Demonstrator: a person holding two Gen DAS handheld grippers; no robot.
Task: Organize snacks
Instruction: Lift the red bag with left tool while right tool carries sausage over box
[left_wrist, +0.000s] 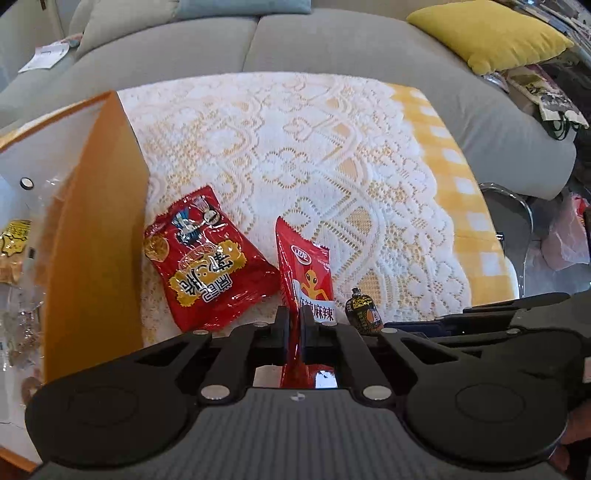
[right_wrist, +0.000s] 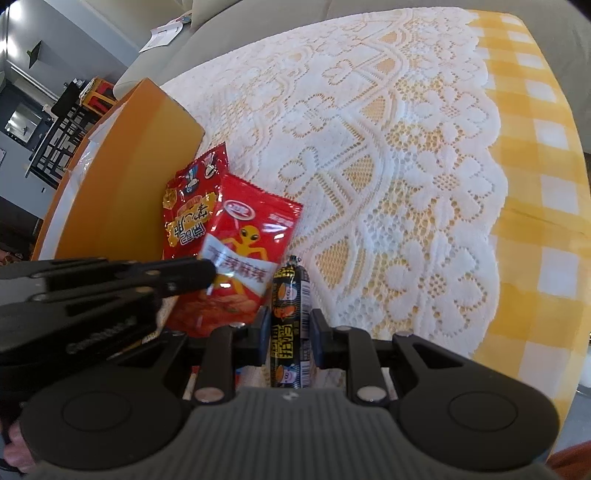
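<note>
My left gripper (left_wrist: 293, 321) is shut on the edge of a red spicy-snack packet with an orange alien figure (left_wrist: 308, 273), holding it upright on edge; the packet also shows in the right wrist view (right_wrist: 243, 254), with the left gripper's finger (right_wrist: 192, 275) on it. A second red snack packet (left_wrist: 207, 258) lies flat on the lace cloth next to the orange box (left_wrist: 99, 221). My right gripper (right_wrist: 290, 332) has its fingers on both sides of a black sausage stick (right_wrist: 290, 317) lying on the cloth; whether they press it is unclear. The sausage's tip shows in the left wrist view (left_wrist: 364, 312).
The orange box (right_wrist: 122, 177) stands at the left, holding clear-wrapped snacks (left_wrist: 14, 243). The white lace cloth (left_wrist: 314, 155) covers a yellow checked tablecloth (right_wrist: 535, 184). A grey sofa (left_wrist: 332, 44) with a yellow cushion (left_wrist: 487, 37) lies beyond the table's far edge.
</note>
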